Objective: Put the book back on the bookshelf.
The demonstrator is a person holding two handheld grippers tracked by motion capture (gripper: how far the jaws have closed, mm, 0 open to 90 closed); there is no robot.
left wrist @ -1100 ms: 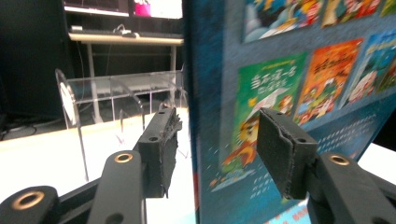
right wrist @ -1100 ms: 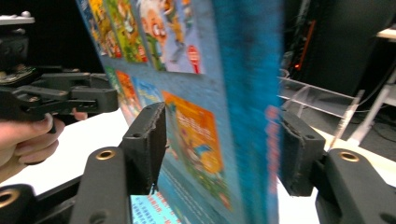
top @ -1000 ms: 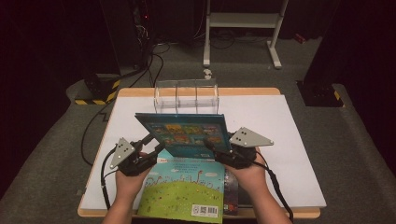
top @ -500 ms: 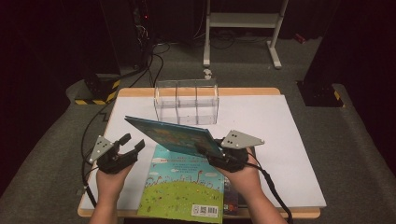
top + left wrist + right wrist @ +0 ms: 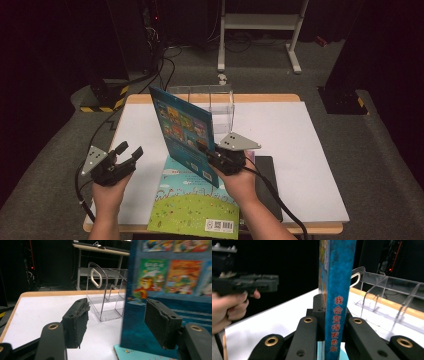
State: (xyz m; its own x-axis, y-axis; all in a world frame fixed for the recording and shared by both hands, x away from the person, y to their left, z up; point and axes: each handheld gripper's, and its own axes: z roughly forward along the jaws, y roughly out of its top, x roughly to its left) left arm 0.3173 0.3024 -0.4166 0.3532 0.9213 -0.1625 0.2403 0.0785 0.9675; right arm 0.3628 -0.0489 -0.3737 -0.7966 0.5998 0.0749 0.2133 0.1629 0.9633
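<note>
- Right gripper [image 5: 206,150] clamps the blue book [image 5: 182,131] at its spine, jaws having just been closing on it; the book stands upright on edge above the white table [image 5: 300,150].
- Left gripper [image 5: 129,151] has its jaws apart with nothing between them, off to the book's left.
- Clear acrylic rack [image 5: 220,102] stands just behind the book.
- Green book [image 5: 195,207] lies flat at the table's near edge.
</note>
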